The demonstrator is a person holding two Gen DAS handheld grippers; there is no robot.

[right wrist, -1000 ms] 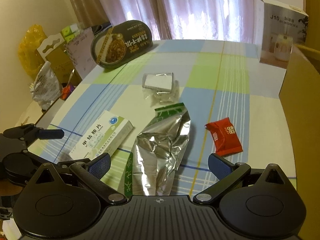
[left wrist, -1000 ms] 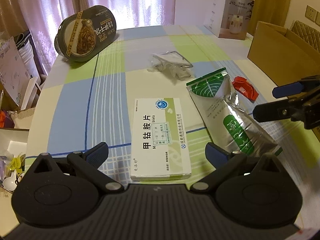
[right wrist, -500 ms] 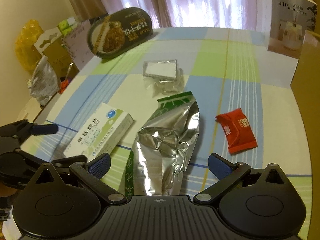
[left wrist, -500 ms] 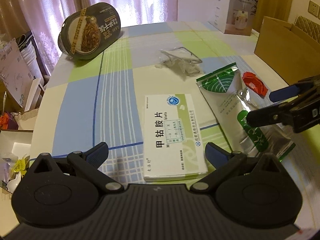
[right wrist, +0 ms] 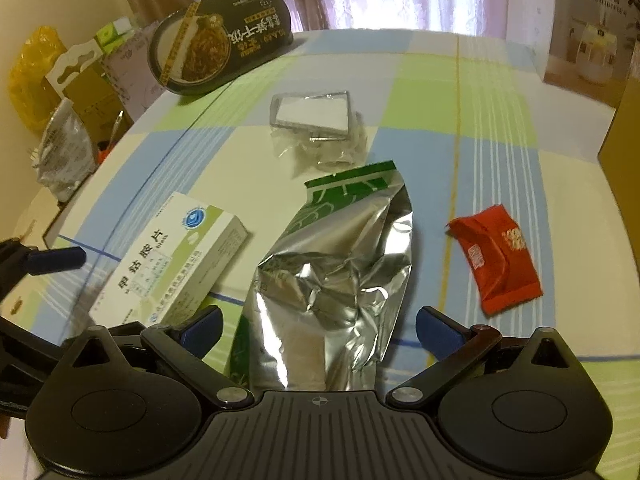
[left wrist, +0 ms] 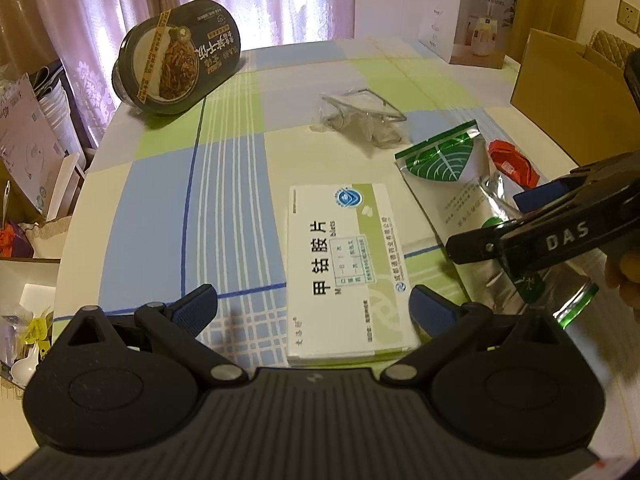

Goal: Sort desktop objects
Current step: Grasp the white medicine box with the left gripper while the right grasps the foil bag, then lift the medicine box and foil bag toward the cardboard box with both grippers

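Observation:
A white and green medicine box lies flat on the checked tablecloth. My left gripper is open, its blue pads on either side of the box's near end. To the right of the box lies a silver and green foil pouch. My right gripper is open just above the pouch's near end, and it shows in the left wrist view over the pouch. A red snack packet sits right of the pouch. A clear plastic bag with a framed card lies further back.
A dark oval noodle bowl leans at the far left of the table. A white humidifier box stands at the far right, next to a brown cardboard carton. Boxes and bags crowd the floor left of the table.
Both grippers have moved forward and lower toward the table. The left one has closed in on the medicine box, the right one on the foil pouch. Nothing has been gripped.

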